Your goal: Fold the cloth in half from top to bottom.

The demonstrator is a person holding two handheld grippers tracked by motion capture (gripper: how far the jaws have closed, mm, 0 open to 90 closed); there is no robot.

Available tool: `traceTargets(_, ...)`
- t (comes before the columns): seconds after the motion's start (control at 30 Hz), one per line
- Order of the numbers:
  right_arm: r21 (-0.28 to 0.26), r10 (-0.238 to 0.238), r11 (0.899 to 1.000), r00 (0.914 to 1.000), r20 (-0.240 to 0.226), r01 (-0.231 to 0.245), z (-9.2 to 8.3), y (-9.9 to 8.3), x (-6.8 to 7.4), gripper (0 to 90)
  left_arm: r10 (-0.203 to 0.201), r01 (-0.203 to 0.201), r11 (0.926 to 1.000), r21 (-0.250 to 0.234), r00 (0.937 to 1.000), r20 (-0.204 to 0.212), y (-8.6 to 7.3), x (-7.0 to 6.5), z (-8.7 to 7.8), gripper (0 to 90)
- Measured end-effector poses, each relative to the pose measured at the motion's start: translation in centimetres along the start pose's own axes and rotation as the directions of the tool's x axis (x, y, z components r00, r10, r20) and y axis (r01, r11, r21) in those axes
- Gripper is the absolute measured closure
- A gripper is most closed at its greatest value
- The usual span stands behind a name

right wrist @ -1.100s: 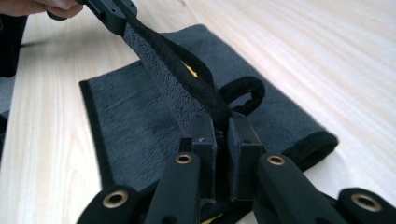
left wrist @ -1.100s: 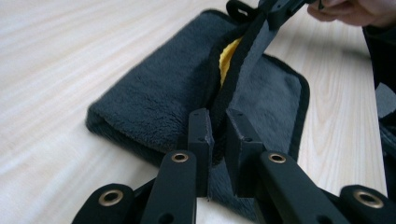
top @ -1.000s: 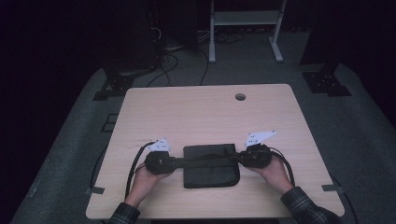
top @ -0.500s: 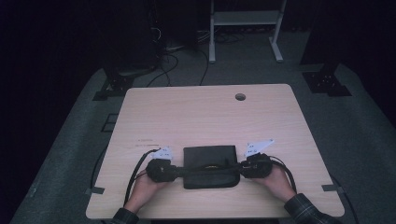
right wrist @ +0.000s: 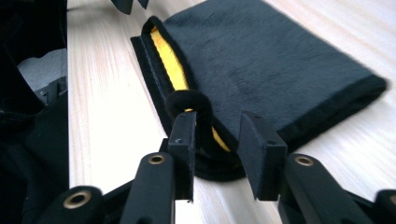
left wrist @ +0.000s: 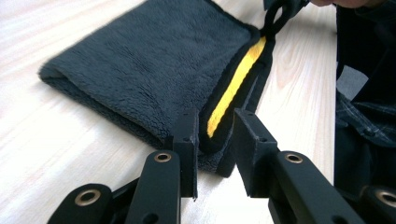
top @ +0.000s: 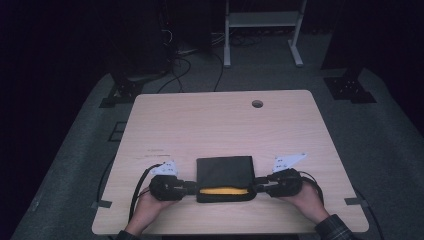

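A folded dark fleece towel (top: 225, 172) lies near the table's front edge, with a yellow stripe (top: 224, 190) showing along its near hem. My left gripper (top: 192, 189) is at the towel's near left corner. In the left gripper view the jaws (left wrist: 215, 126) stand apart, straddling the towel (left wrist: 154, 60) hem and its yellow stripe (left wrist: 236, 79). My right gripper (top: 257, 187) is at the near right corner. In the right gripper view it (right wrist: 217, 128) is open around the towel (right wrist: 271, 51) corner, and a black loop (right wrist: 189, 100) rests over one jaw.
The light wooden table (top: 210, 125) has a cable hole (top: 257, 103) at the back right. A white metal frame (top: 260, 20) and cables (top: 185, 55) sit on the dark floor beyond. A plaid sleeve (left wrist: 364, 121) is close to the front edge.
Both grippers have moved from the towel's sides towards the near edge. The yellow stripe now shows along the towel's near hem.
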State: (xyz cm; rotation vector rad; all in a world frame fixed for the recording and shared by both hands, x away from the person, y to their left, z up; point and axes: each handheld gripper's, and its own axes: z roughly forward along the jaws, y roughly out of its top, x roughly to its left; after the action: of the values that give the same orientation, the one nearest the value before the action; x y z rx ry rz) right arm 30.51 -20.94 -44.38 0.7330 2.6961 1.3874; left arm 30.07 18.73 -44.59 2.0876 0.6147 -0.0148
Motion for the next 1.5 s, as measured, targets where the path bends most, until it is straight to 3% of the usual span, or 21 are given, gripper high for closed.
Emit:
traceTargets(0.17, -0.039, 0.019, 0.999, 0.9995, 0.027, -0.017, -1.1, 0.0, -0.6, 75.2, -0.005, 0.005, 1.0, -0.005, 0.9998, -0.017, 0.4, 0.4, 0.1, 73.9)
traceTargets(0.4, -0.04, -0.003, 0.999, 1.0, -0.004, 0.003, 0.7, 1.2, -1.0, 74.3, -0.01, 0.01, 0.9999, -0.004, 0.9996, -0.028, 1.2, 1.1, 1.4, 74.4)
traceTargets(0.63, 0.065, -0.048, 0.997, 0.9981, -0.04, 0.051, 4.2, 1.5, -0.6, 78.5, -0.003, 0.003, 0.9961, 0.088, 1.0, -0.008, 0.7, 0.8, 3.6, 75.3)
traceTargets(0.8, 0.129, -0.076, 0.988, 0.9951, -0.063, 0.083, 5.0, 0.7, 0.3, 79.3, 0.019, -0.017, 0.9929, 0.118, 0.9997, -0.013, -0.1, -0.1, 3.4, 75.9)
traceTargets(0.97, 0.131, -0.081, 0.987, 0.995, -0.058, 0.088, 5.0, 0.5, 0.4, 78.8, 0.021, -0.019, 0.9925, 0.121, 0.9997, -0.015, -0.3, -0.3, 3.4, 75.2)
traceTargets(1.1, 0.11, -0.079, 0.991, 0.9964, -0.031, 0.082, 4.4, 0.7, 0.4, 69.6, 0.024, -0.023, 0.9953, 0.094, 0.9996, -0.014, -0.1, -0.4, 2.9, 65.9)
traceTargets(1.23, 0.064, -0.078, 0.995, 0.9961, 0.042, 0.075, 3.6, 0.7, -0.2, 53.1, 0.016, -0.011, 0.9975, 0.07, 0.9972, -0.073, 0.0, -0.3, 2.2, 45.9)
traceTargets(1.37, 0.04, -0.059, 0.998, 0.9895, 0.132, 0.054, 2.6, 0.5, -1.0, 38.9, 0.008, -0.002, 0.999, 0.045, 0.9889, -0.149, -0.1, 0.3, 1.4, 28.0)
traceTargets(1.5, -0.001, 0.006, 1.0, 0.9821, 0.188, -0.006, 1.3, 0.1, -1.9, 24.5, 0.0, 0.009, 0.9988, 0.049, 0.9806, -0.196, -0.3, 0.8, 0.7, 12.6)
